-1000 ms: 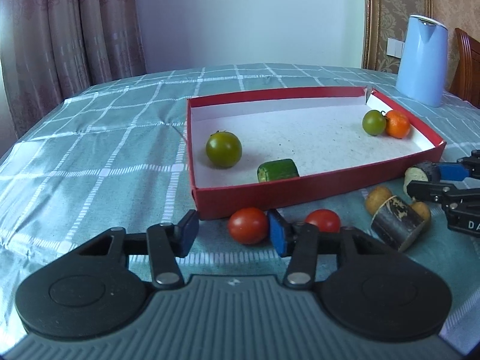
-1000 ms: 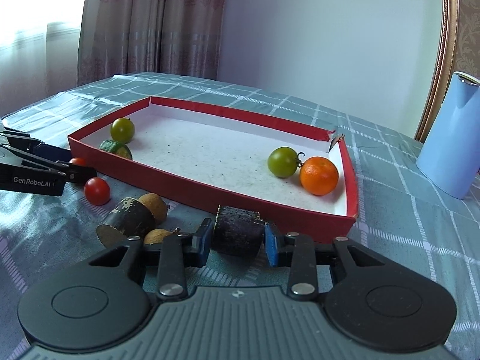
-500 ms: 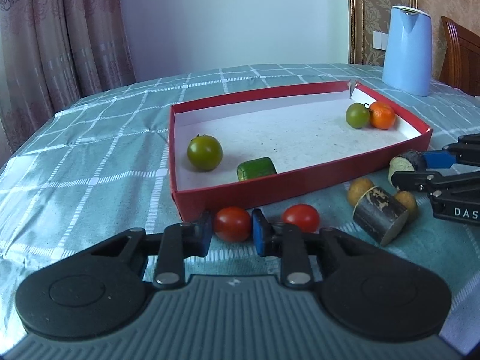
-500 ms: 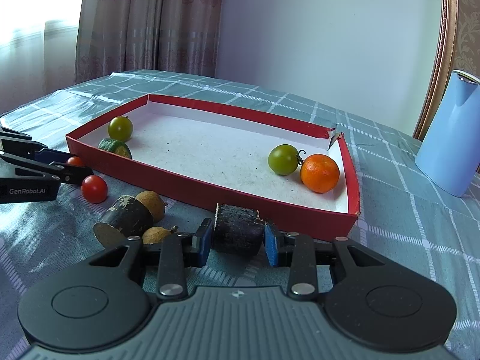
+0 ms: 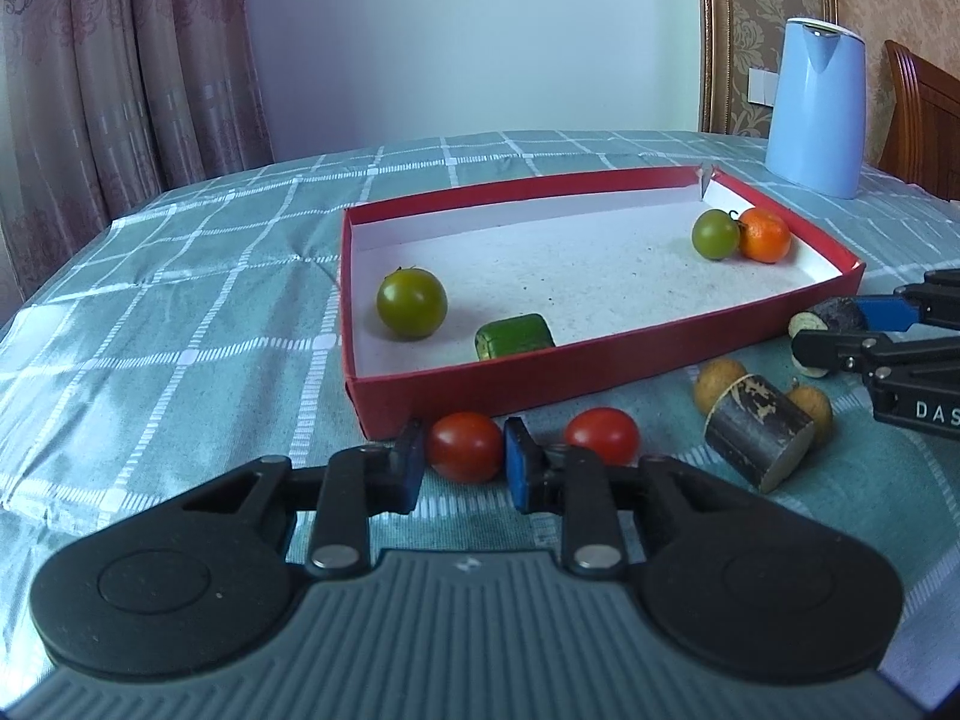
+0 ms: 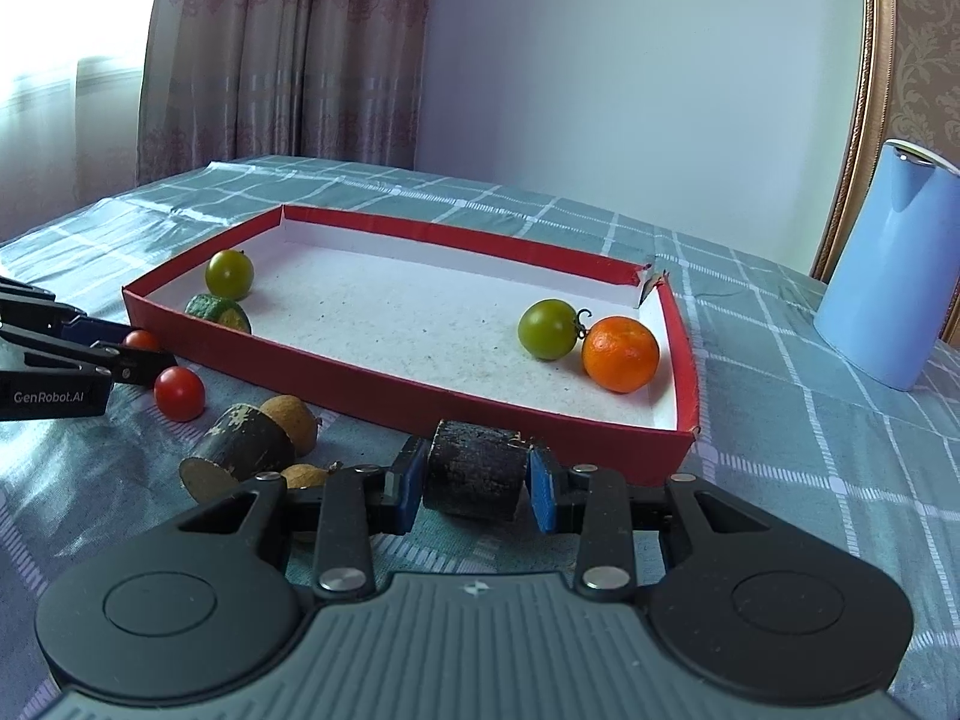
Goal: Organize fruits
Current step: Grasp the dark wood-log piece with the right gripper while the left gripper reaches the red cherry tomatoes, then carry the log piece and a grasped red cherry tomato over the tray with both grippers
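Note:
My left gripper (image 5: 462, 456) is shut on a red cherry tomato (image 5: 465, 446) on the cloth just in front of the red tray (image 5: 600, 366). A second red tomato (image 5: 602, 435) lies to its right. My right gripper (image 6: 474, 474) is shut on a dark cylindrical fruit piece (image 6: 474, 477) at the tray's near wall (image 6: 420, 402). The tray holds two green tomatoes (image 6: 229, 273) (image 6: 547, 329), an orange (image 6: 620, 353) and a green cucumber chunk (image 6: 217, 312).
A second dark cylinder piece (image 5: 757, 431) and two small brown round fruits (image 5: 719, 380) (image 5: 810, 408) lie on the checked tablecloth right of the tomatoes. A blue kettle (image 5: 816, 108) stands at the far right. A wooden chair (image 5: 921, 114) is behind it.
My left gripper has closed around the red tomato that lay between its open fingers. My right gripper keeps its grip on the dark piece and has barely moved.

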Motion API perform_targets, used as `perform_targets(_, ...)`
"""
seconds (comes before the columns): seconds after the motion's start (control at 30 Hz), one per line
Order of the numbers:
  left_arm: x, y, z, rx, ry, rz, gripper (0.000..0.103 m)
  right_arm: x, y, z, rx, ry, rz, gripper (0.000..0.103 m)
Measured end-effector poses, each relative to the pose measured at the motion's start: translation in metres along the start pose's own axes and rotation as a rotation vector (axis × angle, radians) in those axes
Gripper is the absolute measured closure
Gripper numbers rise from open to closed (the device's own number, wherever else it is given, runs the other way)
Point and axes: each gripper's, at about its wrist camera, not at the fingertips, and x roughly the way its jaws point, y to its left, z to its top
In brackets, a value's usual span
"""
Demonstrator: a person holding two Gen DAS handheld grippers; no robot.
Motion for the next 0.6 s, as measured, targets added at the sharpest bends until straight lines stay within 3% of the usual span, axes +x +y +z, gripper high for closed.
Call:
perform_targets(0.23, -0.001, -0.001, 0.000, 0.009, -0.002, 0.008, 0.078, -0.002, 0.000, 0.000, 0.004, -0.011, -0.010, 0.068)
perform_targets(0.6, -0.022, -0.008, -0.008, 0.022, -0.053, -0.040, 0.079, -0.009, -0.002, -0.001, 0.016, -0.047, -0.029, 0.069)
